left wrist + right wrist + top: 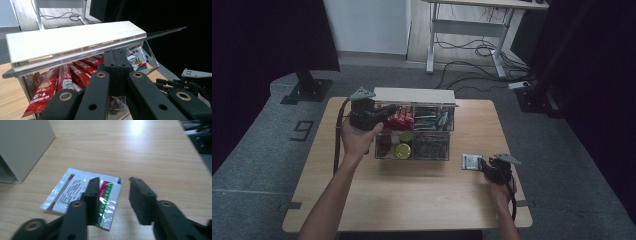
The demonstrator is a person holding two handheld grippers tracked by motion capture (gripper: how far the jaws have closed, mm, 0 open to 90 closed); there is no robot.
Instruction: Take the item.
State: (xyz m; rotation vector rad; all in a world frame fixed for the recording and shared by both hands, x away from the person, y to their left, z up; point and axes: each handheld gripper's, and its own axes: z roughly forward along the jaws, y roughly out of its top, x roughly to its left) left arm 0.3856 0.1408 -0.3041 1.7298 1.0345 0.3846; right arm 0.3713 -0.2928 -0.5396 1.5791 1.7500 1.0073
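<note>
the small flat packet lies on the wooden table, near the right edge in the high view, well apart from the clear box to its left. it is a thin square sachet of glossy silvery-white foil, with a red and green band running across its face and blocks of fine print too small to read; light glints off its crinkled surface. it rests flat, slightly skewed to the table's edge.

the right gripper sits just at the packet's near corner, its jaws parted with a bare gap between them; one jaw overlaps the packet's right part in the right gripper view, the other stands over bare wood beside it. nothing is clamped between them, so the packet lies released. in the high view this gripper is held low by the right hand, just right of the packet.

further left, the left gripper is clenched, its two jaws pressed together with nothing visible between them, the tips just under the white lid of the clear box. red sachets are packed inside it, with a white packet behind the jaws. in the high view the left hand holds that gripper at the box's left end.
</note>
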